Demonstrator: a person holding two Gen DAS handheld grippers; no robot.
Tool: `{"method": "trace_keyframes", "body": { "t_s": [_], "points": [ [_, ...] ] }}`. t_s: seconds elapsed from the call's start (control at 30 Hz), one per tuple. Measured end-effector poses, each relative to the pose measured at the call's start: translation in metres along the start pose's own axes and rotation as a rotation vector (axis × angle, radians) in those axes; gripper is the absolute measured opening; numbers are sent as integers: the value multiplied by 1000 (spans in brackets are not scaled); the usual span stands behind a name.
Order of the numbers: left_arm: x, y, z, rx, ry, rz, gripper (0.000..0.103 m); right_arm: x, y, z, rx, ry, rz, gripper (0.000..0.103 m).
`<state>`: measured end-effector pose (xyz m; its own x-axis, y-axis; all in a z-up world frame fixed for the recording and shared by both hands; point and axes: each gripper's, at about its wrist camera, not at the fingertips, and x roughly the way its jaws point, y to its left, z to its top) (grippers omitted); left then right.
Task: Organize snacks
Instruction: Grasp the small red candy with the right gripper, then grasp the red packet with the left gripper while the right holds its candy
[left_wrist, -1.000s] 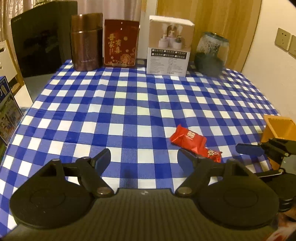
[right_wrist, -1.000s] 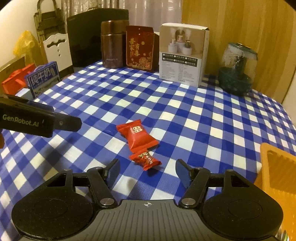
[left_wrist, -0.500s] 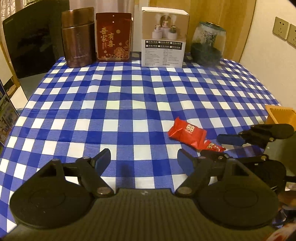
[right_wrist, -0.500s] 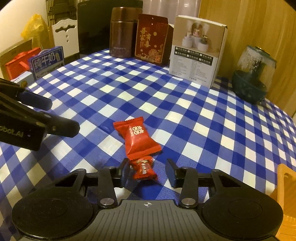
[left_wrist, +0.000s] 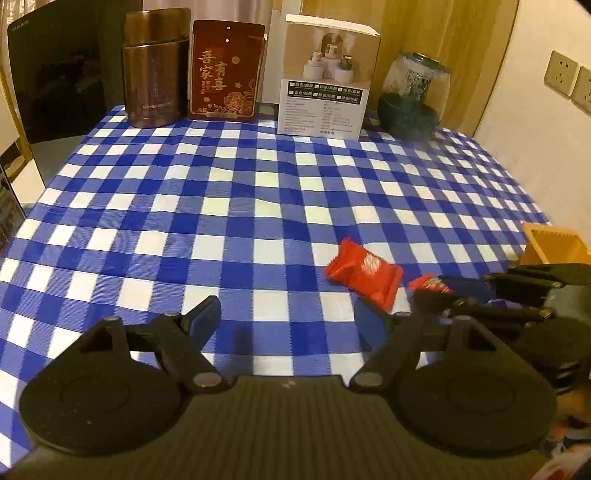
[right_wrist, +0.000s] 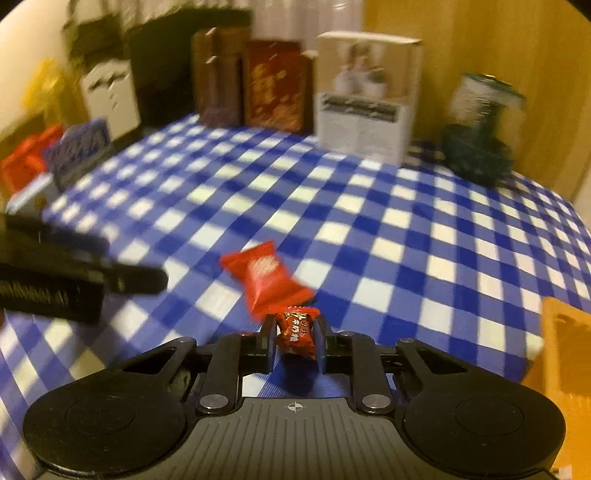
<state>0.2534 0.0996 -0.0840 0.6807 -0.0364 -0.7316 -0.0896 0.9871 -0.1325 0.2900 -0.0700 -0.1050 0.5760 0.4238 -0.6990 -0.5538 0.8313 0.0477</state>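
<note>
Red foil now sits pinched between the pads of the right gripper (right_wrist: 294, 338): its jaws have just been closing, and the small candy (right_wrist: 298, 334) that lay loose between them a second ago is clamped from both sides. A second ago those jaws stood wide over the cloth with the candy ahead of them. The right wrist view is smeared with motion, though whether the candy has left the cloth cannot be told.

The larger red packet (left_wrist: 364, 272) has not been picked up; it lies flat on the cloth just beyond the gripped candy, close to it. The left gripper (left_wrist: 286, 317) hangs over bare cloth with its jaws wide apart and nothing between them, as it was a second ago.

By my reading the first snack is secured and the carry comes next. An orange bin (left_wrist: 554, 245) stands at the table's right edge, near the right gripper, and looks the likely place for it, with the packet to follow.

A blue and white checked tablecloth (left_wrist: 229, 206) covers the table. Along its far edge stand a brown metal tin (left_wrist: 153, 74), a red pouch with gold characters (left_wrist: 226, 72), a white cardboard box (left_wrist: 327, 77) and a glass jar (left_wrist: 413, 98). Behind them are wood panelling and a curtain, with wall sockets (left_wrist: 570, 81) to the right.
</note>
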Motion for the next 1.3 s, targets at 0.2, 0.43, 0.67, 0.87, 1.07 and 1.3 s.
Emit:
{"method": "trace_keyframes", "body": {
  "t_s": [0.2,0.43,0.67,0.87,1.07,1.3],
  "points": [
    [15,-7,2,-24,-12,-65,77,-20,-21,7,121,-50,-44,21],
    [40,-26,2,147,-26,-89,74,-28,-30,7,154,-66,-46,21],
    [59,-33,6,197,-55,-157,71,-29,-37,7,186,-69,-47,21],
    [75,-42,4,242,-26,-177,63,-29,-37,8,195,-75,-49,21],
    [75,-42,5,218,-21,-205,45,-29,-38,8,200,-75,-50,21],
    [70,-40,7,173,7,-226,33,-30,-38,6,207,-77,-55,21]
  ]
}}
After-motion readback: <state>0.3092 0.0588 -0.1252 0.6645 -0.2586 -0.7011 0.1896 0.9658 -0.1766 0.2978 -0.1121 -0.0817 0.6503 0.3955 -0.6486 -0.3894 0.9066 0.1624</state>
